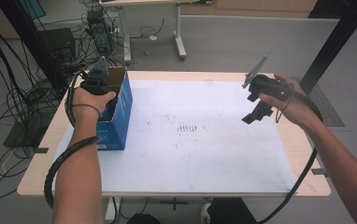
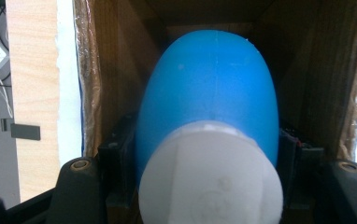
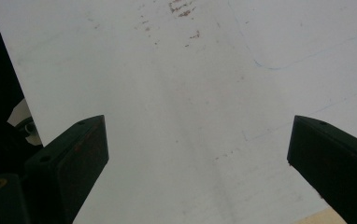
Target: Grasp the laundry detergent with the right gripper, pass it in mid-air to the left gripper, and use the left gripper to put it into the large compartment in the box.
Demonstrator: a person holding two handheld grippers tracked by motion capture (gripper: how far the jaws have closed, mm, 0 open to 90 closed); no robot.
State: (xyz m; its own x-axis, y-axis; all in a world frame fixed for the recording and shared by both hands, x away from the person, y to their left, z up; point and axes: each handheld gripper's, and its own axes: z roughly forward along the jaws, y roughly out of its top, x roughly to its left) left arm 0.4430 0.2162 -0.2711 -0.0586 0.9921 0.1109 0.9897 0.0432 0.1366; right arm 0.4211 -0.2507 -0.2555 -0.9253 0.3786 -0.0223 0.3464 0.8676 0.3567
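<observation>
left gripper (image 2: 209, 154) is clamping a blue bottle (image 2: 209, 93) inside the cardboard box (image 1: 118, 109) | right gripper (image 3: 197, 149) is hovering wide open, empty, over the white mat (image 3: 190, 93)

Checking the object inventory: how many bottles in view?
1. A blue bottle with a white cap is clamped in the left gripper, down inside the open cardboard box at the table's left edge. More could be hidden deeper in the box.

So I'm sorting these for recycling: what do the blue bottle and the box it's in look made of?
The blue bottle looks like matte plastic: smooth, evenly coloured, faint mould seam, with a white cap that also looks plastic. The box looks like cardboard: brown fibrous inner walls, printed blue outside, seemingly taped at the rim.
</observation>
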